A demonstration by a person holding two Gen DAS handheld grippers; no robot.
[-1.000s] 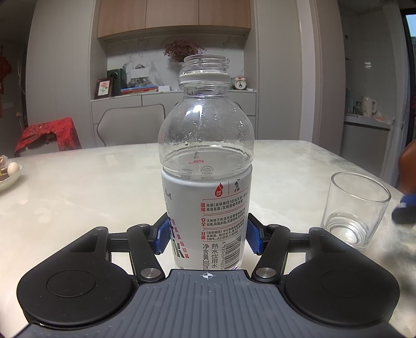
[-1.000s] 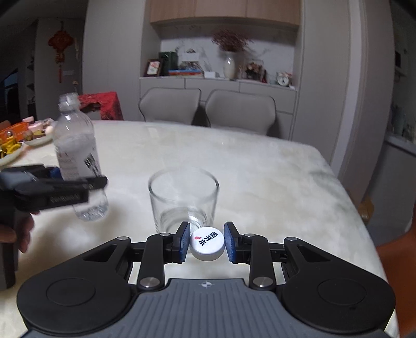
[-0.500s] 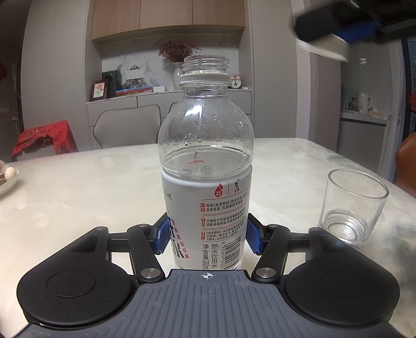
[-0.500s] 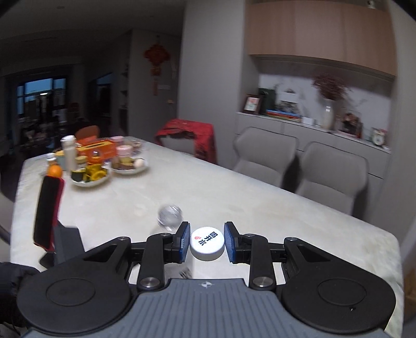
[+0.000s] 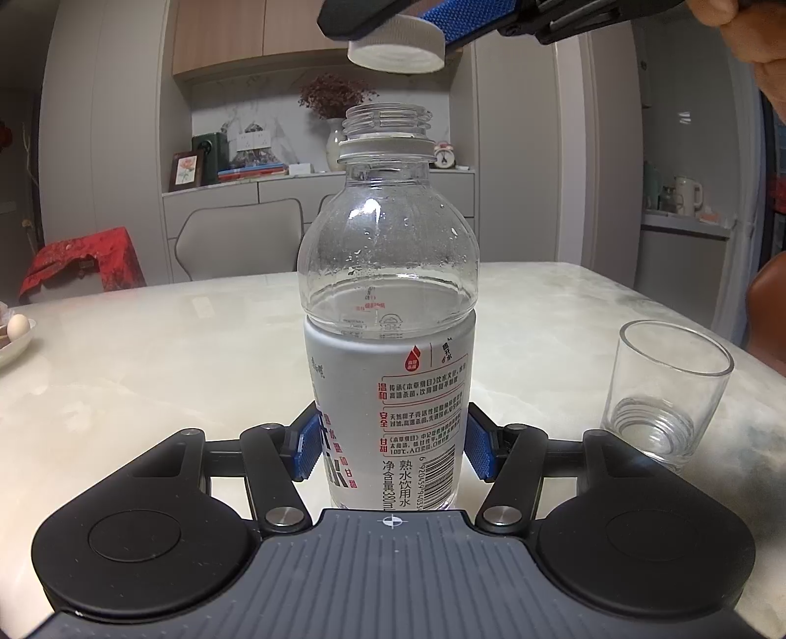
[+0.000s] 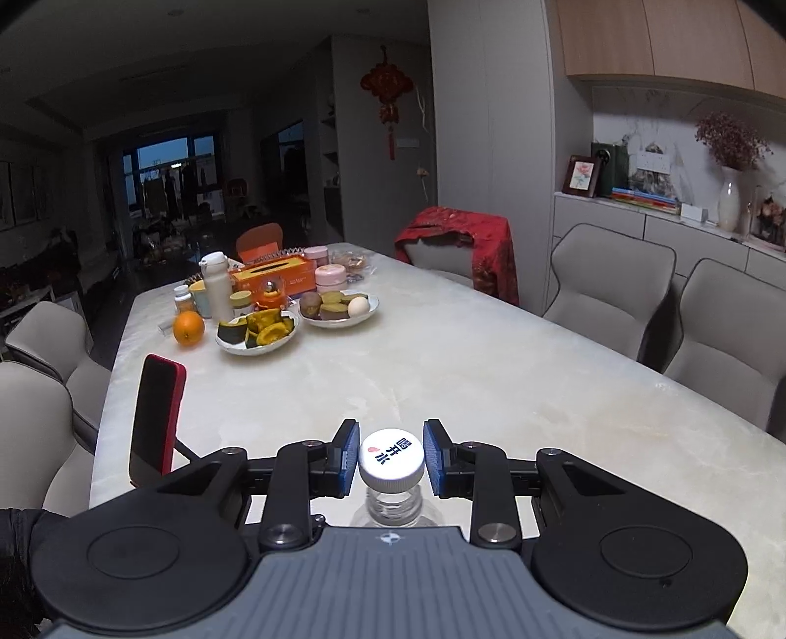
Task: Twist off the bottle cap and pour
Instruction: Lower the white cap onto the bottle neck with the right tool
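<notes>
Right tool (image 6: 390,459) holds cap (image 6: 391,459) above bottle (image 5: 388,314).

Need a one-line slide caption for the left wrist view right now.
Left claw grips the upright, open bottle; right claw holds the cap above its neck, empty glass alongside.

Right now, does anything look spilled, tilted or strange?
No spill shows. The bottle stands upright; the glass is empty. Only oddity: the cap hangs above the open neck, though nothing is poured.
</notes>
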